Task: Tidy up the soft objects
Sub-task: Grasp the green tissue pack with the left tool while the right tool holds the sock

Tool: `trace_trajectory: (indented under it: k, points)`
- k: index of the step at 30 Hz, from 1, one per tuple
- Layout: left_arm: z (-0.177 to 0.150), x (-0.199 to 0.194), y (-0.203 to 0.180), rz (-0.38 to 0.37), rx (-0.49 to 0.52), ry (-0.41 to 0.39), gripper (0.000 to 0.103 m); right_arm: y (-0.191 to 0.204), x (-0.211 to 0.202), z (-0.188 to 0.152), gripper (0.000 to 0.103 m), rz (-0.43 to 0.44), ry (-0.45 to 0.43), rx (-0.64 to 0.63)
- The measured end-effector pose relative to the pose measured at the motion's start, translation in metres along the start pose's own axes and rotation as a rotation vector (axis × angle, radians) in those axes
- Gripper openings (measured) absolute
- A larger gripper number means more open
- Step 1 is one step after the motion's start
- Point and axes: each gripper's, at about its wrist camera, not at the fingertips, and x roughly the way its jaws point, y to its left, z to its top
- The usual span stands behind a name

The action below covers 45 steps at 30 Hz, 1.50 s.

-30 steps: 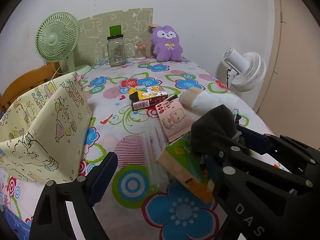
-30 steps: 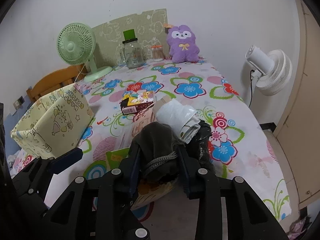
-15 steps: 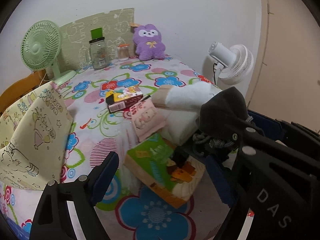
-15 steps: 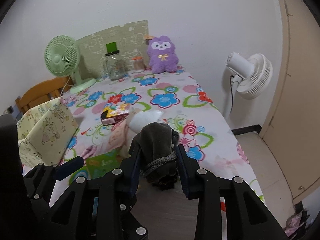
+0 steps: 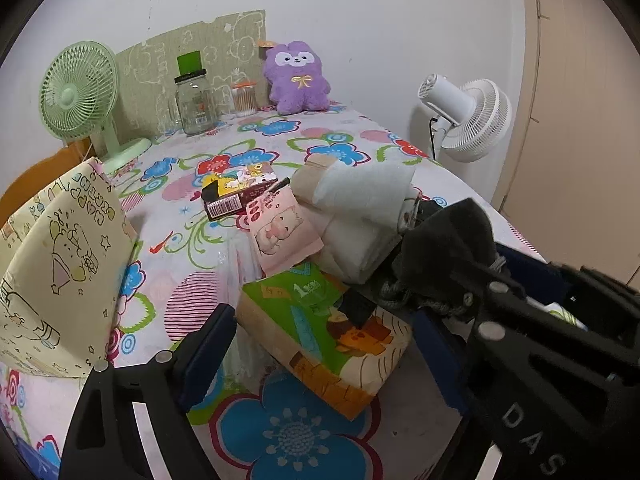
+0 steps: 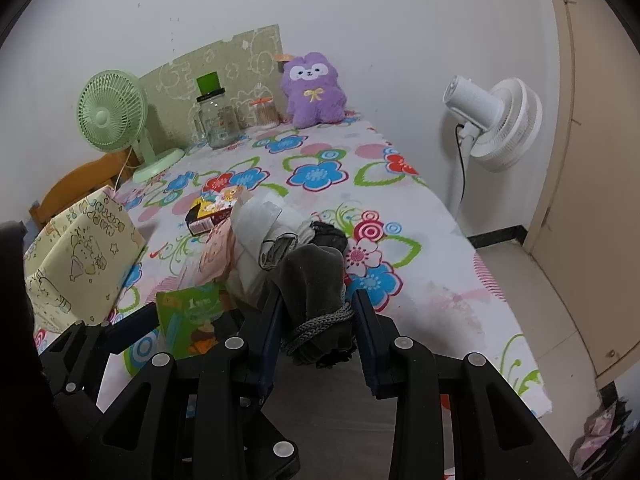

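My right gripper (image 6: 316, 308) is shut on a dark grey sock (image 6: 314, 280) with a knitted cuff and holds it above the table's near edge; it also shows in the left wrist view (image 5: 448, 240). My left gripper (image 5: 320, 336) is open and empty, its fingers (image 5: 204, 344) on either side of a green tissue pack (image 5: 320, 328). A rolled white cloth (image 5: 360, 200) lies behind the pack. A yellow fabric bin (image 5: 60, 264) stands at the left, also seen in the right wrist view (image 6: 80, 256). A purple plush toy (image 5: 296, 78) sits at the back.
A snack box (image 5: 236, 188) and a pink pouch (image 5: 280, 232) lie mid-table on the flowered cloth (image 5: 304, 432). A green fan (image 5: 80, 92), a glass jar (image 5: 194, 100) and a small jar (image 5: 244, 98) stand at the back. A white floor fan (image 6: 492, 120) stands right of the table.
My right gripper has lifted the dark sock off the pile and pulled it back toward the near edge. The left gripper has swung a little but stays open over the tissue pack.
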Motion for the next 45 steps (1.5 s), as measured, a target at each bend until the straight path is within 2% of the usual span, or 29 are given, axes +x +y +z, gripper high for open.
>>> trace_trajectory:
  k: [4,14,25,28,34,45]
  points:
    - [0.000,0.001,0.001,0.021,-0.001,0.004,0.081,0.001,0.003,-0.002,0.037,0.010,0.011,0.003]
    - [0.001,-0.003,0.003,0.034,0.003,-0.005,0.067,0.003,0.006,-0.004,0.038,0.035,0.029,0.013]
    - [0.002,-0.008,0.013,0.008,-0.017,-0.012,0.034,0.014,0.005,0.000,0.038,0.045,0.029,0.004]
    - [0.002,-0.009,0.017,0.001,-0.025,-0.014,0.028,0.018,0.004,0.001,0.038,0.044,0.025,-0.001]
    - [0.002,-0.012,0.022,0.002,-0.030,-0.016,0.022,0.022,0.002,0.002,0.038,0.046,0.025,0.000]
    - [0.013,-0.029,0.032,0.017,-0.035,-0.045,0.019,0.035,-0.011,0.013,0.038,0.051,-0.003,-0.008]
